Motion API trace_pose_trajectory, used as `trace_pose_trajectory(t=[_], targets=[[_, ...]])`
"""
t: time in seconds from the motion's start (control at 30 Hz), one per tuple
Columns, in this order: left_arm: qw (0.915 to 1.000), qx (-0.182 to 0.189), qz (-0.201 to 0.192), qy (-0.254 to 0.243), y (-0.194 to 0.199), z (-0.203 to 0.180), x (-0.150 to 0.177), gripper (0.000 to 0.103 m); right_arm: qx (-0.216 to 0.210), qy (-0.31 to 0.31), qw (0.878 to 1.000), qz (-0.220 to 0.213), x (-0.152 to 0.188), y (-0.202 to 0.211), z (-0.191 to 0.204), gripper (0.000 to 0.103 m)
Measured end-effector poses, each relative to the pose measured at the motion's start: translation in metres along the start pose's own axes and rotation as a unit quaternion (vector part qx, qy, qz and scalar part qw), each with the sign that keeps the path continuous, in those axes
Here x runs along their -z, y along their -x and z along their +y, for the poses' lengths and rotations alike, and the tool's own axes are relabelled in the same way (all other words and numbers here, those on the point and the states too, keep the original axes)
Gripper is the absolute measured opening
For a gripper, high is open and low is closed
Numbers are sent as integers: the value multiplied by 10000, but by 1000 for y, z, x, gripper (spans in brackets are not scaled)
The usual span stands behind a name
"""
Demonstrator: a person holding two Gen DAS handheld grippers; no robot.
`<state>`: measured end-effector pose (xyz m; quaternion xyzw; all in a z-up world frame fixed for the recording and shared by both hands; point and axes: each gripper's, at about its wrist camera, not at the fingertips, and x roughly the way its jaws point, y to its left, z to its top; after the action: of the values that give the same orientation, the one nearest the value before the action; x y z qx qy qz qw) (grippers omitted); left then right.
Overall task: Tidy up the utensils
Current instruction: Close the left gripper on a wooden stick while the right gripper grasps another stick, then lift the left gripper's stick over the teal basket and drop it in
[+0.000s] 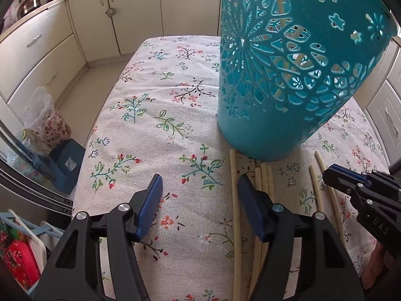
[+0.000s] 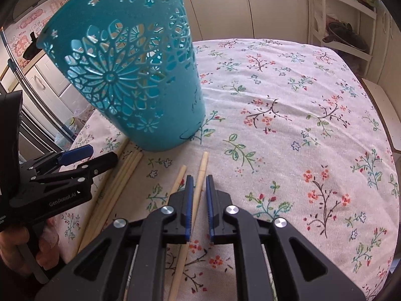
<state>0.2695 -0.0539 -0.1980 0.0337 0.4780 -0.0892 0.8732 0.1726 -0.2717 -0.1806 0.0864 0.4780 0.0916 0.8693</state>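
1. Covering table: floral cloth [image 2: 288, 115], wrinkled.
2. Teal holder [image 2: 140, 75], upright, some chopsticks inside.
3. L gripper [image 1: 199, 188], fingers wide apart, empty.
4. R gripper [image 2: 199, 188], fingers narrowly apart, straddling one chopstick [image 2: 200, 175], not clamped.
5. Loose chopsticks [image 1: 263, 175] just beside holder base.
6. Risk: off-centre pinch could roll stick away; may knock holder.

Obstacle ahead: a tall teal basket [image 1: 288, 70] was stood on the tabletop [image 1: 150, 125], just beyond the chopsticks [image 2: 200, 175].
Open room, left: bare cloth was seen left of the basket.
Open room, right: a wide bare stretch was seen right of the basket.
Crowding: the left claw [image 1: 199, 200] and right claw [image 2: 199, 200] were held near each other over the chopsticks.
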Motion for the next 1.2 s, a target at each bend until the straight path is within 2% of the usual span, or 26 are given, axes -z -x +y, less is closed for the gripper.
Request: trace_pose_trajectory(t=[0.17, 0.4, 0.53, 0.63, 0.7, 0.73, 0.93, 1.2], targets=[[9999, -35, -42, -113, -2, -5, -1, 47, 30, 73, 10000, -15, -1, -1, 1, 9], [9997, -78, -82, -216, -1, -9, 1, 44, -21, 5, 10000, -28, 1, 0, -7, 6], [9996, -57, -91, -255, 0, -13, 1, 39, 0, 26, 10000, -46, 2, -1, -6, 7], [9994, -12, -104, -319, 1, -17, 2, 28, -9, 30, 10000, -60, 4, 0, -5, 7], [9993, 66, -100, -354, 1, -19, 2, 9, -13, 38, 10000, -60, 5, 0, -4, 6], [9992, 142, -87, -350, 1, -20, 2, 6, -11, 39, 10000, -52, 5, 1, -4, 6], [9989, 423, -1, -220, 4, -12, 6, 5, -89, 11, 10000, -12, 6, 2, -9, 7], [9989, 268, 26, -372, 2, -19, 1, 5, -12, 96, 9999, 38, 3, 1, -5, 7]])
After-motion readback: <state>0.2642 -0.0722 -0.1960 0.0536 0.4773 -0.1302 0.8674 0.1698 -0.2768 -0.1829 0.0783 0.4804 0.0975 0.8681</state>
